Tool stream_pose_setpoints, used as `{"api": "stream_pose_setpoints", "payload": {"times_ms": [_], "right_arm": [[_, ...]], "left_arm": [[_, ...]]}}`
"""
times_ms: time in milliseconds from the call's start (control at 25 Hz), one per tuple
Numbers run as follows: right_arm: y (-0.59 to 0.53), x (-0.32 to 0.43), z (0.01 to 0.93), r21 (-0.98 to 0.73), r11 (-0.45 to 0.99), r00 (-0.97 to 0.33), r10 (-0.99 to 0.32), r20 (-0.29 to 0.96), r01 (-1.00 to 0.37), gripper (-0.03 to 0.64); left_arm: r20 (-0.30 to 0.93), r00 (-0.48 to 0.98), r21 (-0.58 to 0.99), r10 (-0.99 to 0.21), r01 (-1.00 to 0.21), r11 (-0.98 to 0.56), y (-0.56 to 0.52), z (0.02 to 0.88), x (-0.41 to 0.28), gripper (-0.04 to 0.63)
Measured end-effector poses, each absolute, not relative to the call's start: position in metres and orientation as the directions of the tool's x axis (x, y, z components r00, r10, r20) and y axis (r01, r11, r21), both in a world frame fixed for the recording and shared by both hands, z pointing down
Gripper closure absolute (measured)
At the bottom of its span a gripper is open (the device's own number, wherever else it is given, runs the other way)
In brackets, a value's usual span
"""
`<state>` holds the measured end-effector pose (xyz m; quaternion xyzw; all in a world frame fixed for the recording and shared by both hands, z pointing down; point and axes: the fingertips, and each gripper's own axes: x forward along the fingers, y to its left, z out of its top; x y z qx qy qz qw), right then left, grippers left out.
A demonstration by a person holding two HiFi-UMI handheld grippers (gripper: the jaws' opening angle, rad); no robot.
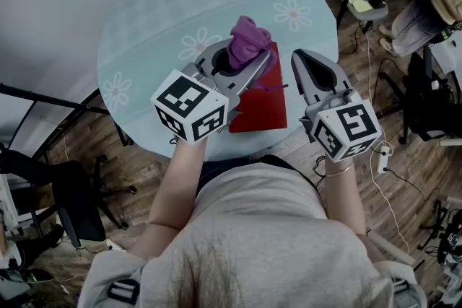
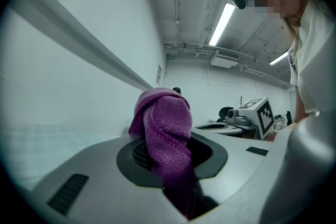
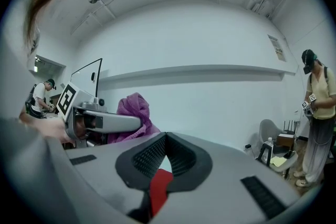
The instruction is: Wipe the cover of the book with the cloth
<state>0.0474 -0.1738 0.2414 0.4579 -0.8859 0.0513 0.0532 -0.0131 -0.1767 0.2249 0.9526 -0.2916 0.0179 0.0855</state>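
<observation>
The left claw (image 1: 244,63) is clamped on the bunched purple cloth (image 1: 249,40), over the far end of the red book (image 1: 261,103). The book lies on the round, flower-printed counter (image 1: 159,3). The right claw (image 1: 300,55), jaws together and empty, hovers beside the book. Wooden floor (image 1: 411,177) lies around the counter.

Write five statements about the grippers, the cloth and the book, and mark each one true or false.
1. The left gripper is shut on the purple cloth. True.
2. The book has a blue cover. False: the cover is red.
3. The right gripper grips the book. False: its jaws are together on nothing, off to the book's side.
4. The book lies on the round table. True.
5. The cloth is spread flat on the book. False: it is bunched up in the left gripper.
</observation>
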Motion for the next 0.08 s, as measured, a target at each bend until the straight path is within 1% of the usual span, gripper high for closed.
{"api": "stream_pose_setpoints", "payload": {"times_ms": [80], "right_arm": [[-0.1723,0.0484,0.2425,-0.046,0.574,-0.575,-0.806,0.143,-0.817,0.595]], "left_arm": [[0.088,0.833,0.154,-0.546,-0.553,-0.819,-0.1748,0.2266,-0.0112,0.488]]}}
